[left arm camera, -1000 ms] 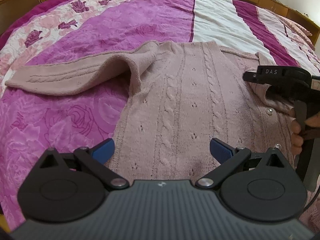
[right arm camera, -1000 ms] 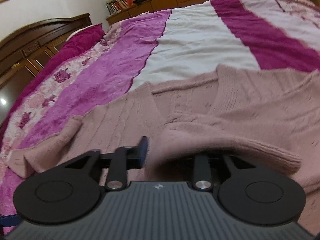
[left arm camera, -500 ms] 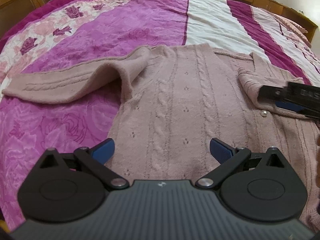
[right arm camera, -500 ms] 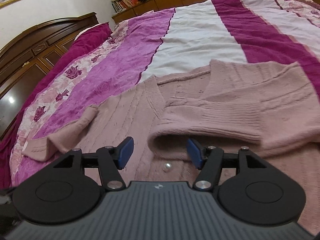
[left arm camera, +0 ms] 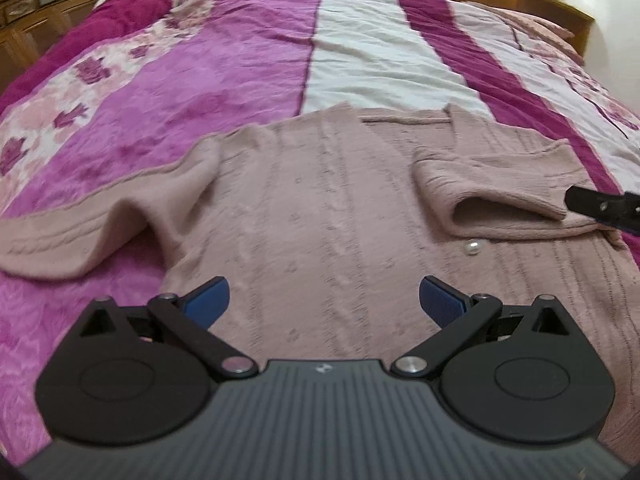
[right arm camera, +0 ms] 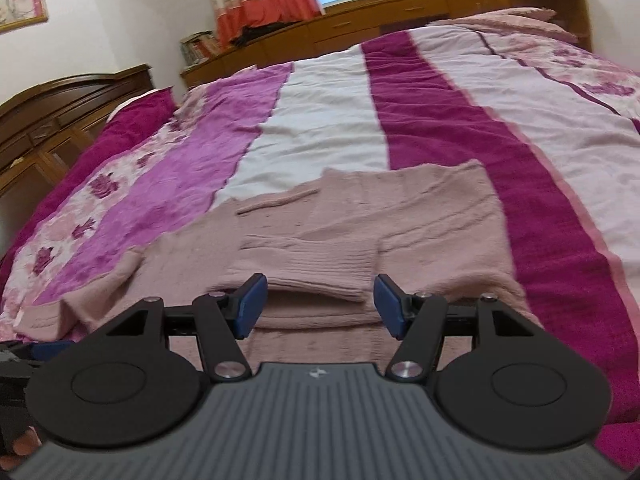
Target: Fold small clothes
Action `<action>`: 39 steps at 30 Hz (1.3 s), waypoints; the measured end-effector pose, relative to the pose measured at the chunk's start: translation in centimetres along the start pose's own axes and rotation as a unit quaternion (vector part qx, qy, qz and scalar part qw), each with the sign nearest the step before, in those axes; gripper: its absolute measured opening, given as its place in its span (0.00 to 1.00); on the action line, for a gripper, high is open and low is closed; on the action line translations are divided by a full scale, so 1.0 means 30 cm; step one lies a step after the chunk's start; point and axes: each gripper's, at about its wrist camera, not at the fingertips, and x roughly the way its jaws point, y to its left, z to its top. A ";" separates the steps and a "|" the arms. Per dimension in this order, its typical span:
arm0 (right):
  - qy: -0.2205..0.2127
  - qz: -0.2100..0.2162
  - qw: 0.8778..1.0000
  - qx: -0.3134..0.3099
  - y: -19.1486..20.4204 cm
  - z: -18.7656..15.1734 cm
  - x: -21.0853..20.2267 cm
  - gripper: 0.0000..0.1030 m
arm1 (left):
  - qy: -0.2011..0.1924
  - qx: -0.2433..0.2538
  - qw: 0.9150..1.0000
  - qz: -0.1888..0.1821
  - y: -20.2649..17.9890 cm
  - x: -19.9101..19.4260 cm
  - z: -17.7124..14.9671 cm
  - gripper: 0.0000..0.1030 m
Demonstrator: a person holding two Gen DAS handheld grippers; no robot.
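- While both my grippers hang above it, the bedspread [left arm camera: 248,72] fills each view, striped in magenta, white and rose print, running away toward twelve o'clock.
- Across its near half lies the pink sweater [left arm camera: 320,208], knitted with cable ribs and spread flat, directly under my left gripper [left arm camera: 324,300].
- At nine o'clock in the left wrist view, the left sleeve [left arm camera: 72,240] stretches out sideways onto the magenta cloth.
- At two o'clock, the right sleeve [left arm camera: 496,184] is folded inward over the sweater's chest, its ribbed cuff [right arm camera: 312,268] open toward me in the right wrist view.
- My left gripper has its blue pads spread wide and holds nothing; the knit shows between them.
- My right gripper [right arm camera: 320,306] is also spread, pads on either side of the cuff, though I cannot tell whether they touch it; its tip also enters the left wrist view at three o'clock.
- Just below the cuff, a pearl button [left arm camera: 474,247] sits on the sweater's front.
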 end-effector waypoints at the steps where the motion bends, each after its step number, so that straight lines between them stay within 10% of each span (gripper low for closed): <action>1: 0.000 -0.004 1.000 0.005 -0.016 -0.002 0.002 0.65 | -0.001 0.009 1.000 0.000 -0.016 0.006 0.010 1.00; 28: -0.049 -0.052 0.997 0.043 -0.157 -0.065 0.071 0.65 | -0.061 0.203 0.977 -0.014 -0.414 0.177 0.107 0.85; 39: -0.031 -0.045 0.994 0.096 -0.218 -0.096 0.098 0.65 | -0.071 0.264 0.961 -0.039 -0.487 0.246 0.098 0.51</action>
